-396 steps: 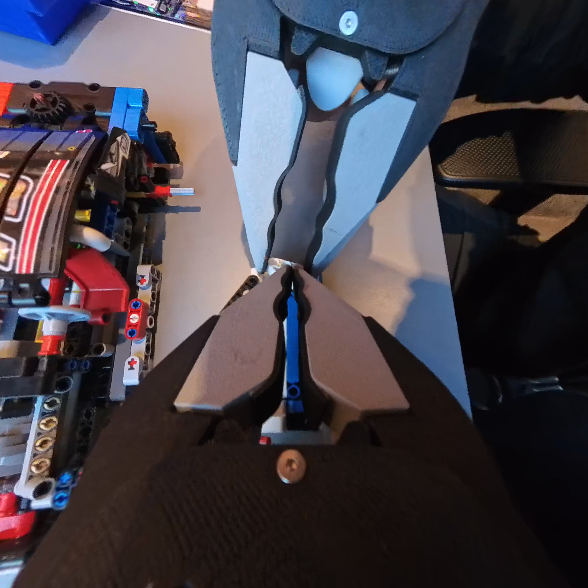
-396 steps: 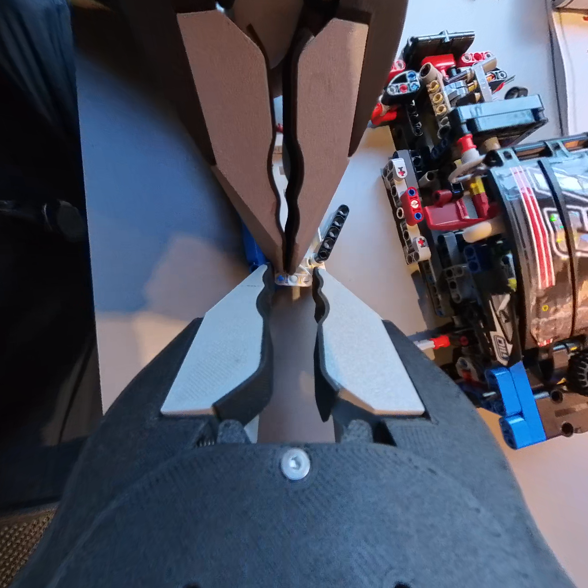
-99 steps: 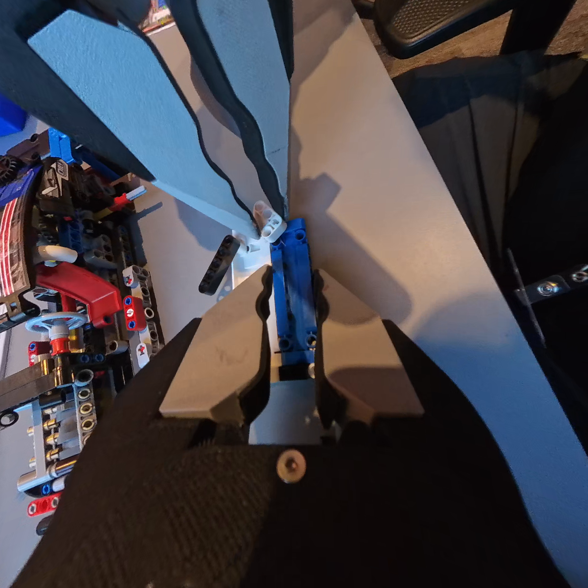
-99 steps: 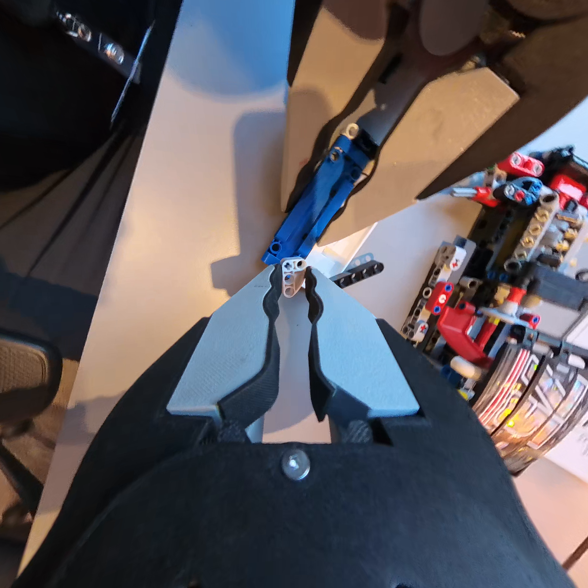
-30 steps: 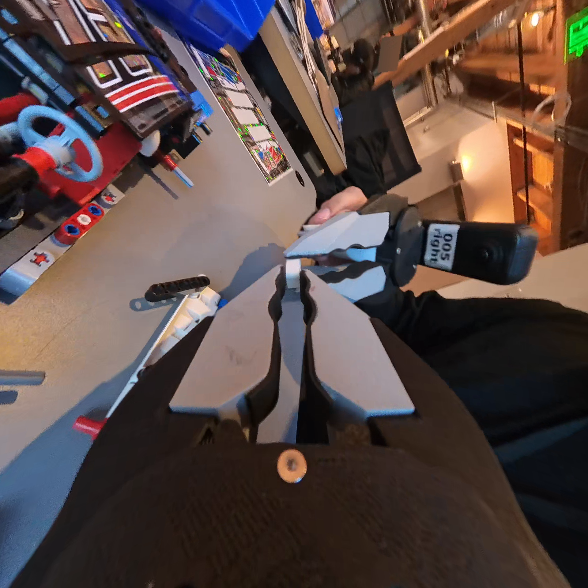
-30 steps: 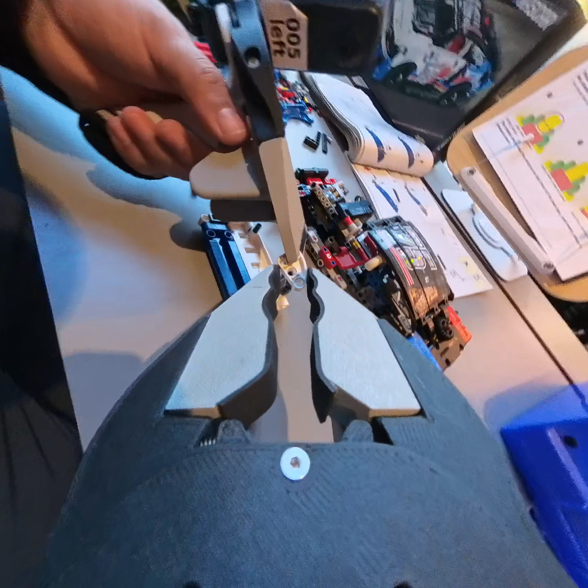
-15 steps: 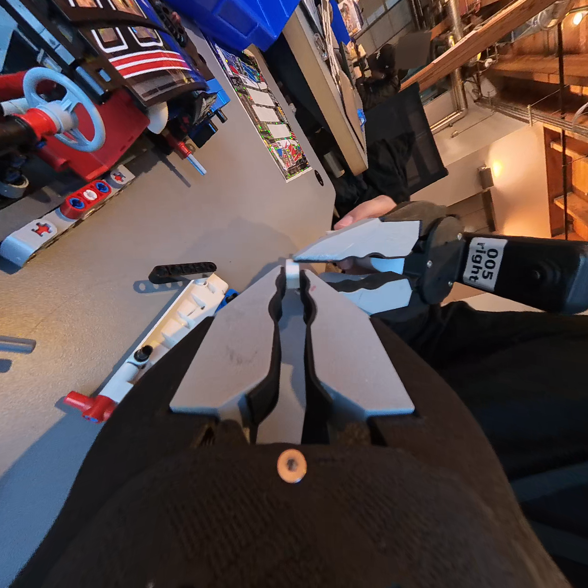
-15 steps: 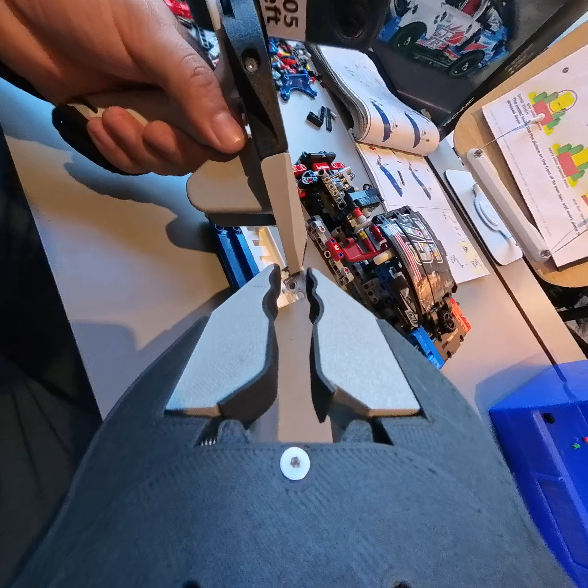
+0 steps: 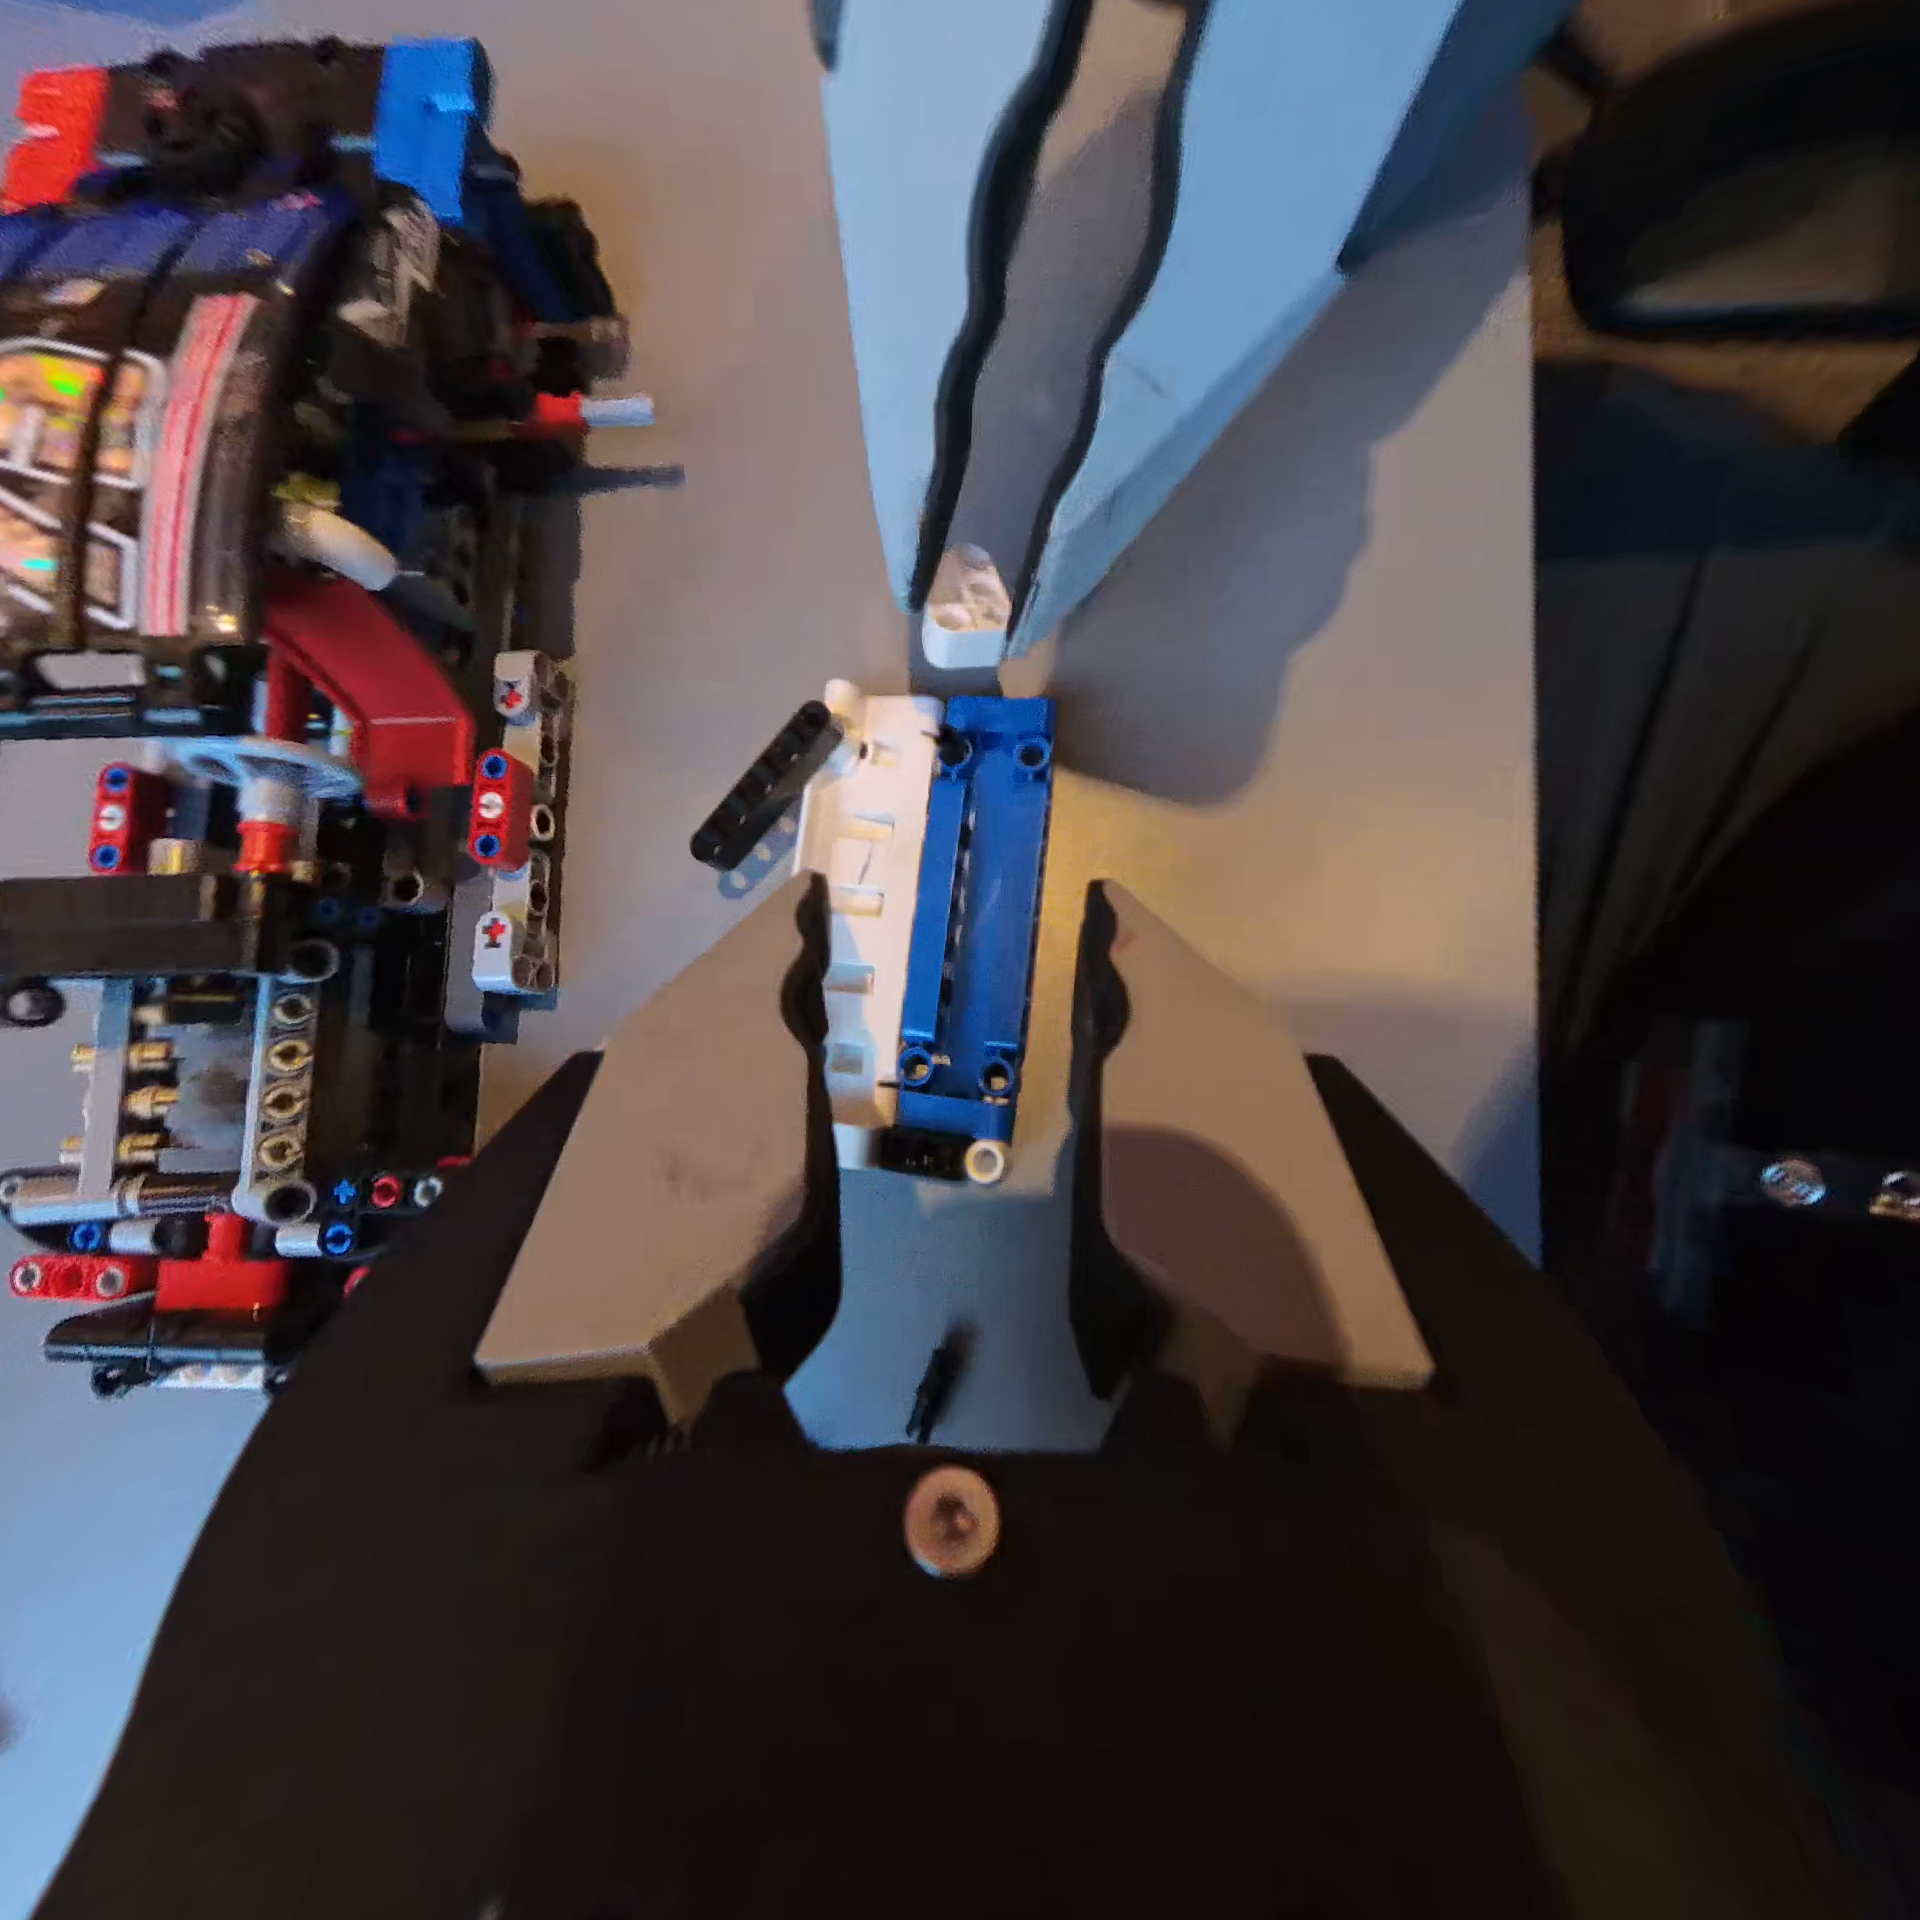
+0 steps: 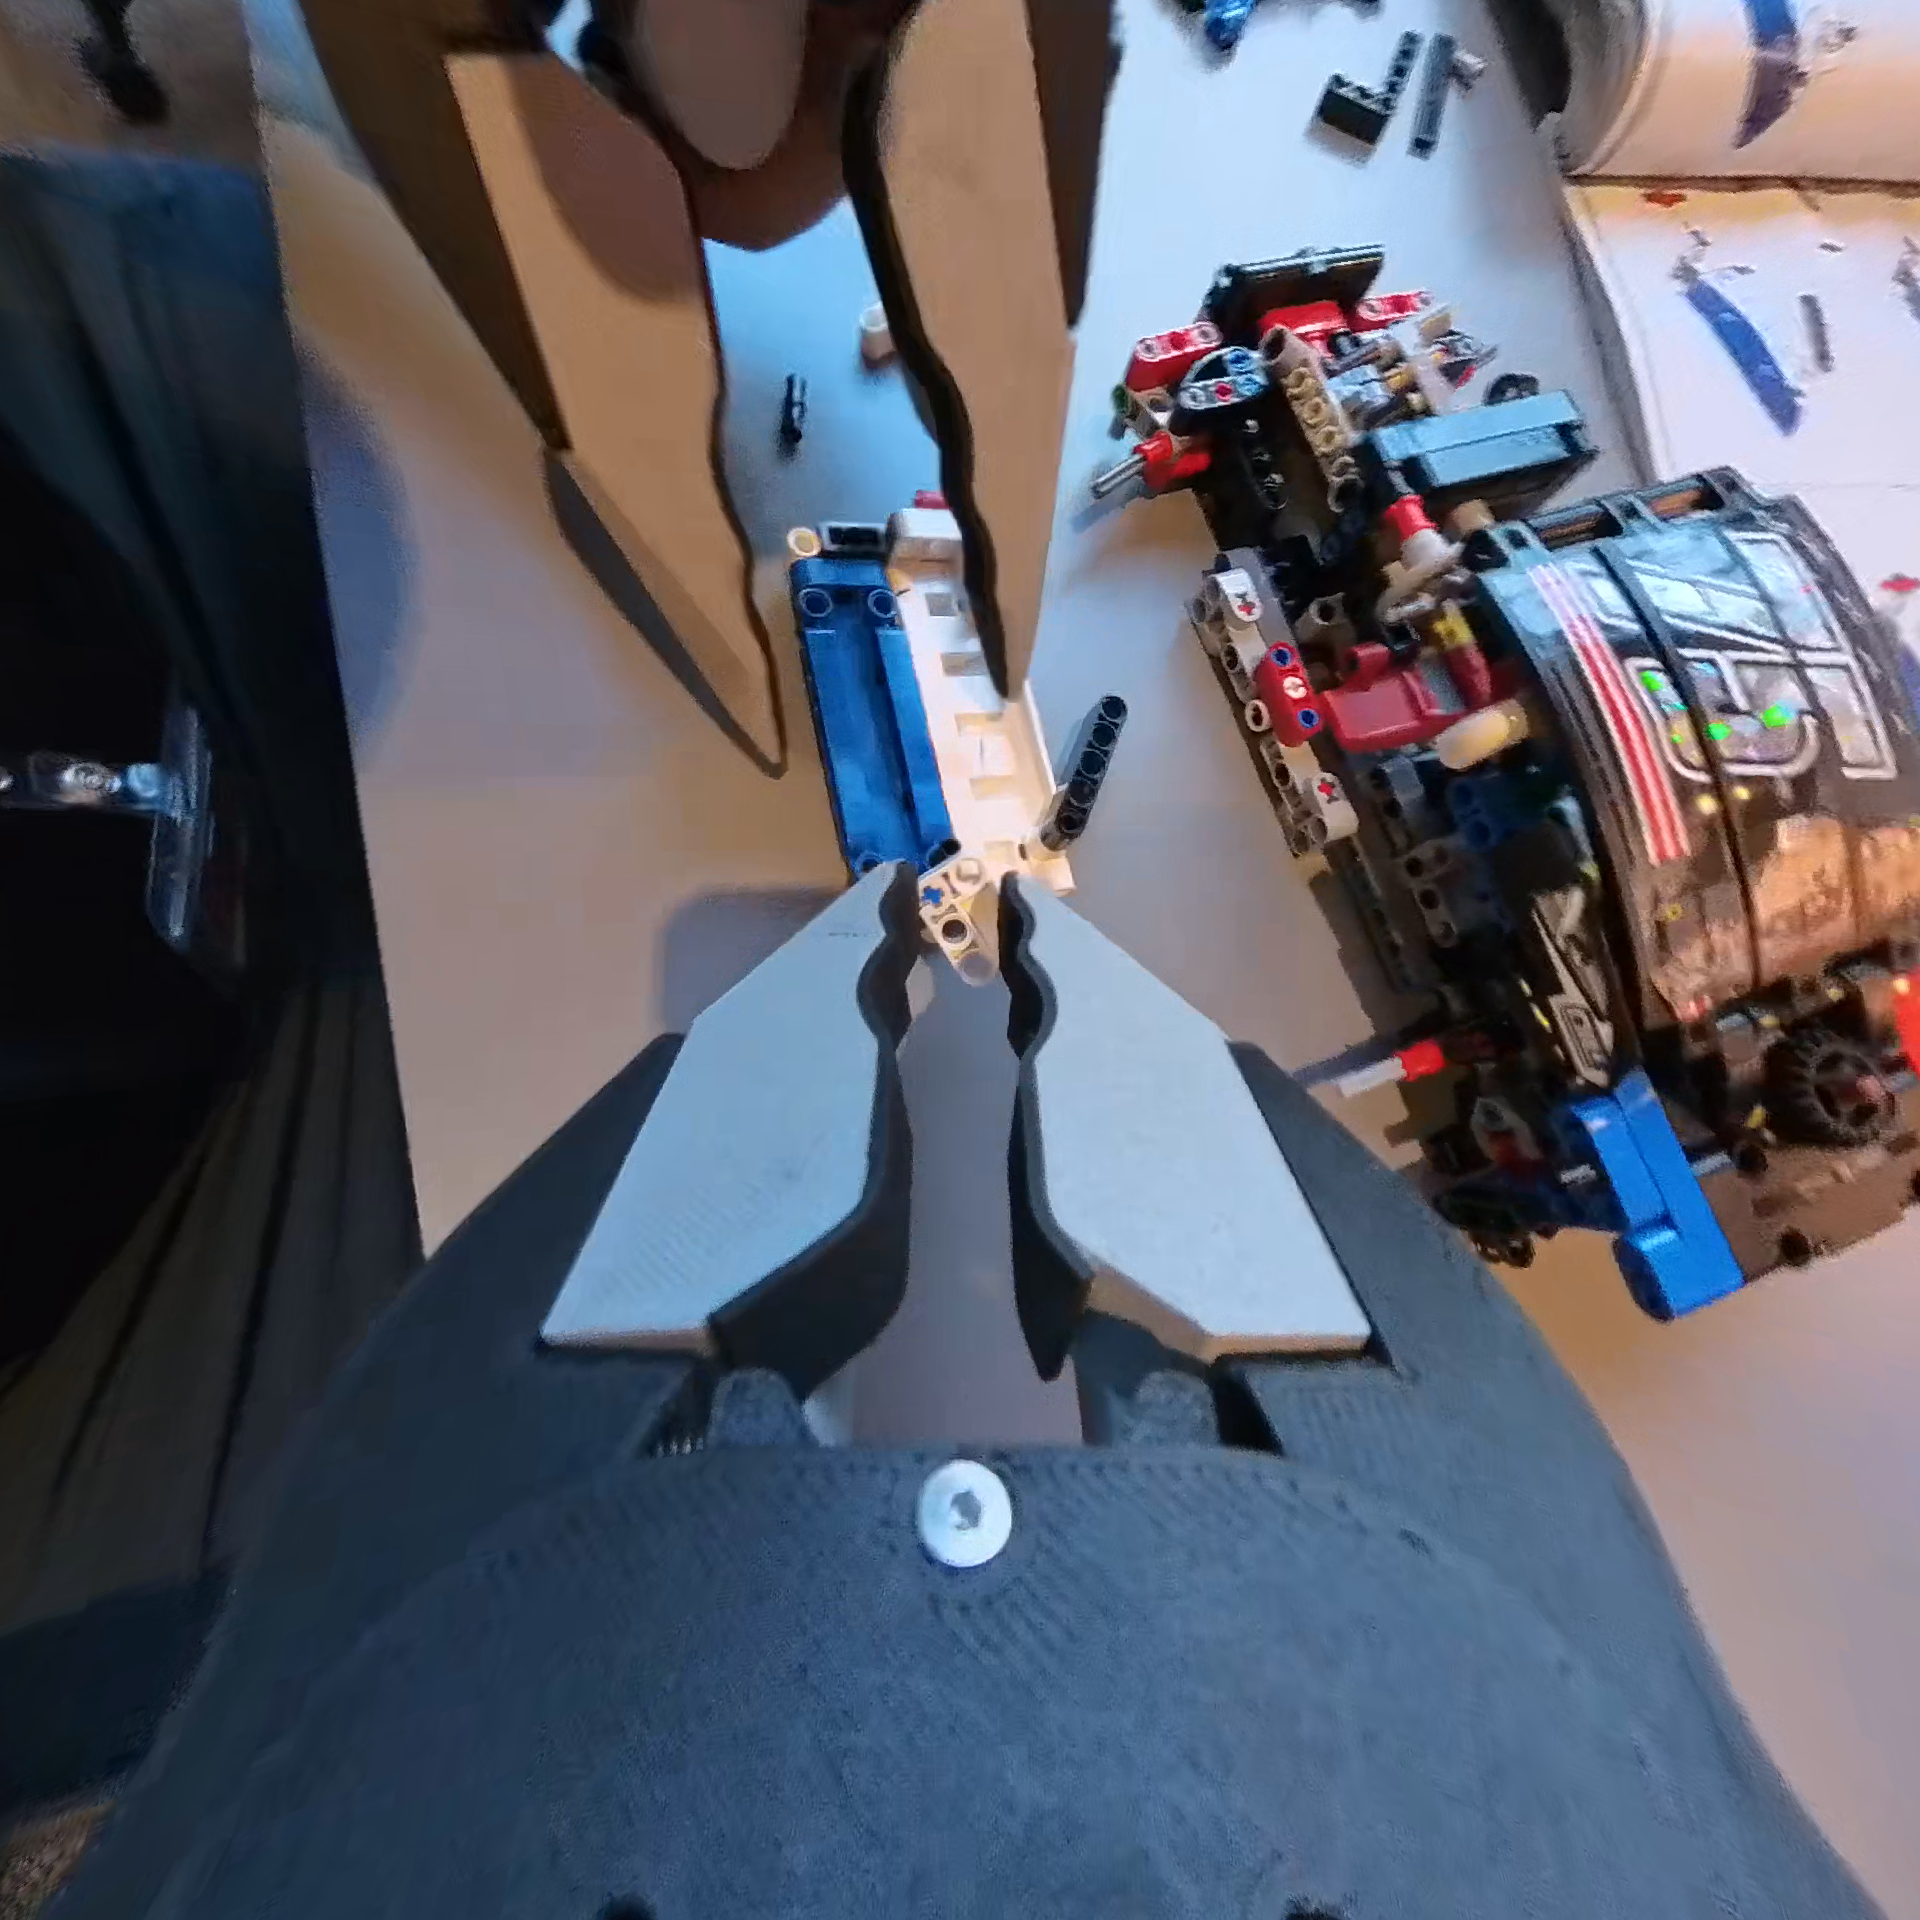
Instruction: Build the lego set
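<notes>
— Two grippers over one table [image 9: 1299,727], right? What is each doing?

— Yes. Left gripper [image 9: 951,904] has its jaws spread wide and empty; they straddle a blue-and-white panel assembly [image 9: 935,914] lying flat on the table. Right gripper [image 10: 961,909] is pinched narrow on a small white connector [image 10: 956,920], and that piece sits right at the near end of the same assembly [image 10: 925,727].

— Is the connector touching the assembly?

— Looks like it in the right wrist view; in the left wrist view the connector [image 9: 968,613] shows just beyond the assembly's far end, so I cannot tell for sure.

— Anything else close by?

— A short black beam [image 9: 764,784] leans against the white side. A small black pin [image 9: 932,1387] lies between the left fingers, nearer the camera. The big car model [image 10: 1507,790] stands well to the side, apart from both tools.
</notes>
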